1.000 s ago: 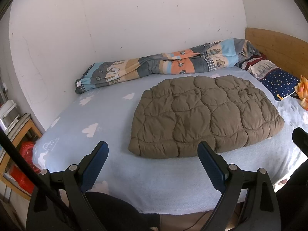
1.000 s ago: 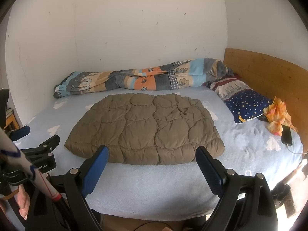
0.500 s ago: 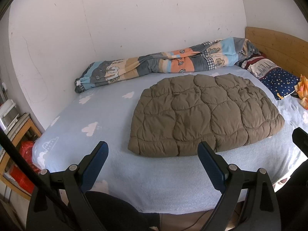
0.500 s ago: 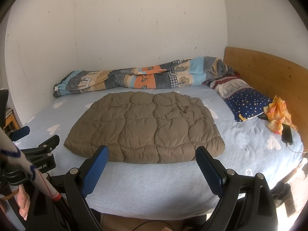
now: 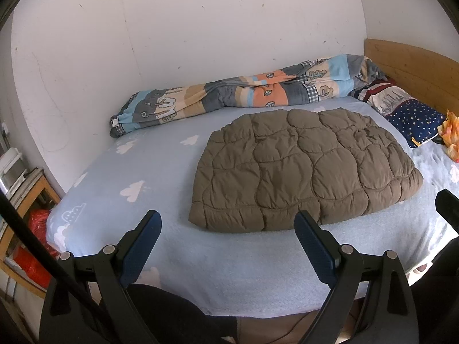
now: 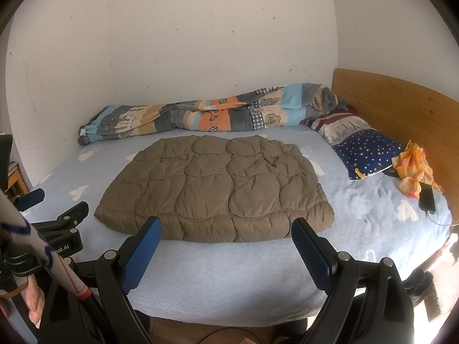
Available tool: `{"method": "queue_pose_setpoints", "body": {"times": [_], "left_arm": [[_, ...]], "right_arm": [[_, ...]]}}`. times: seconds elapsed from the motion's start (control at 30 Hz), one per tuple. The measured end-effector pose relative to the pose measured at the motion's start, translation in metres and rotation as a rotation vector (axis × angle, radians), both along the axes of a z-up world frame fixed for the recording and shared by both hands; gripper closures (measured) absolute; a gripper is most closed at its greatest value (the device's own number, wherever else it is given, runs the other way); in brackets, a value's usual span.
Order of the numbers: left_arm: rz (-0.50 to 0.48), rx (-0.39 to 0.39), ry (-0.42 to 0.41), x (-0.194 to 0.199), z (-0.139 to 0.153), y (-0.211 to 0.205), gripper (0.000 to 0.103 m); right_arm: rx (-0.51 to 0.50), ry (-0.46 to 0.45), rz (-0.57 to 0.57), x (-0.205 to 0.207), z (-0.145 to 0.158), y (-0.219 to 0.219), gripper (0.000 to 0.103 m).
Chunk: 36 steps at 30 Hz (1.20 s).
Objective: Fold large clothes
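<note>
A brown quilted puffer garment (image 5: 304, 169) lies folded flat on the light blue bed (image 5: 143, 177); it also shows in the right wrist view (image 6: 215, 189). My left gripper (image 5: 228, 223) is open and empty, held above the bed's near edge, short of the garment's near left corner. My right gripper (image 6: 226, 229) is open and empty, just short of the garment's near edge. The left gripper also shows at the left of the right wrist view (image 6: 54, 209).
A rolled patterned duvet (image 6: 200, 114) lies along the far wall. Pillows (image 6: 364, 146), an orange cloth (image 6: 413, 166) and a phone with cable (image 6: 427, 200) sit by the wooden headboard (image 6: 401, 106). A wooden shelf with red items (image 5: 25, 229) stands left of the bed.
Both grippers have drifted very slightly; the garment sits a touch lower in both views. Nothing was grasped or released.
</note>
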<state>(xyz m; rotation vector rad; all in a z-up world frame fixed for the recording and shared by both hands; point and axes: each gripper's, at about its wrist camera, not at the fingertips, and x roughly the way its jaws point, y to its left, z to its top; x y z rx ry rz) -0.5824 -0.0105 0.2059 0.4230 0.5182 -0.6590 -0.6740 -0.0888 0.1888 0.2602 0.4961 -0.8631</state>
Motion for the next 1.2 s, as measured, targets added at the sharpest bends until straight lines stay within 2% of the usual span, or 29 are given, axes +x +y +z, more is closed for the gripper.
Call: {"method": "queue_pose_setpoints", "body": {"times": [1.2], "left_arm": [[-0.002,0.001,0.006,-0.0001,-0.0041,0.0026,0.01]], "right_arm": [[0.013,-0.001,-0.008,-0.0034,-0.0046,-0.0025,0.009]]}}
